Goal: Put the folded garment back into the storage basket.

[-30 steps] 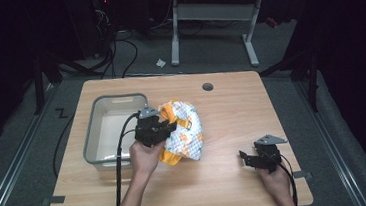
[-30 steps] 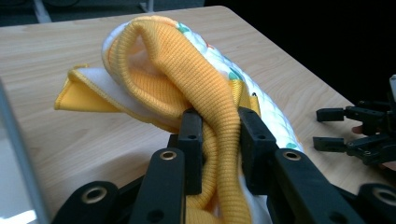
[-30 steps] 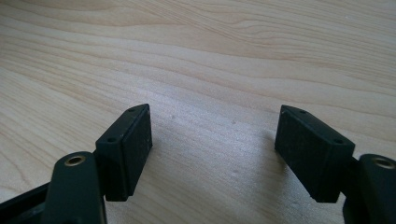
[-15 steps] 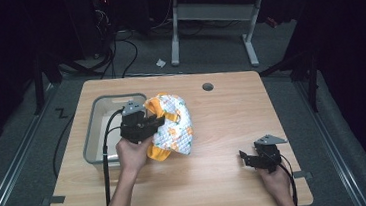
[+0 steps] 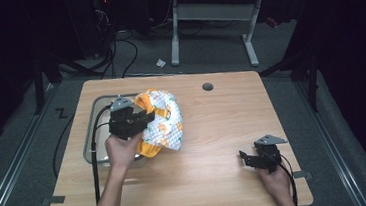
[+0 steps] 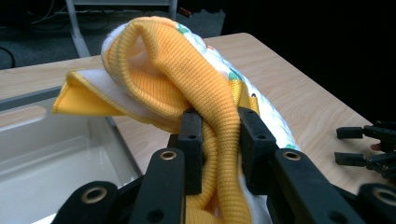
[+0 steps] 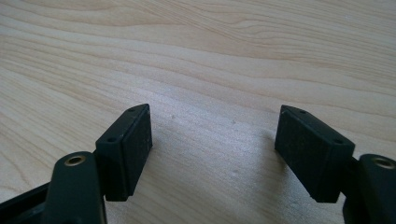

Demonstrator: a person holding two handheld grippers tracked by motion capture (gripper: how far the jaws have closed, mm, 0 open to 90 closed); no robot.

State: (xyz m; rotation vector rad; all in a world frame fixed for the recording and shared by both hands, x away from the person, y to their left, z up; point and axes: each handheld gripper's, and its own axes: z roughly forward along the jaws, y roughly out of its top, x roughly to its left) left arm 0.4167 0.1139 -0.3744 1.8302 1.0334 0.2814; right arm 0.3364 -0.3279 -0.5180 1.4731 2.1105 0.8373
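Observation:
A small garment (image 5: 162, 120), white with an orange print and a yellow knit edge, hangs bunched over the table beside the bin. My left gripper (image 5: 142, 120) is shut on its yellow knit band (image 6: 219, 126), which is pinched between the two black pads (image 6: 191, 140). The cloth droops to the right of the gripper, its lower end near the tabletop. My right gripper (image 5: 246, 158) rests low at the table's front right, open, with bare wood between its fingers (image 7: 128, 144). It also shows far off in the left gripper view as the right gripper (image 6: 369, 147).
A clear plastic bin (image 5: 94, 141) stands at the left of the wooden table (image 5: 223, 129), just under and left of my left hand. A round cable hole (image 5: 207, 87) sits near the far edge. Cables and desk legs lie on the floor beyond.
My left gripper has carried the garment leftward and slightly up, from mid-table to the bin's right rim. The right gripper has stayed put.

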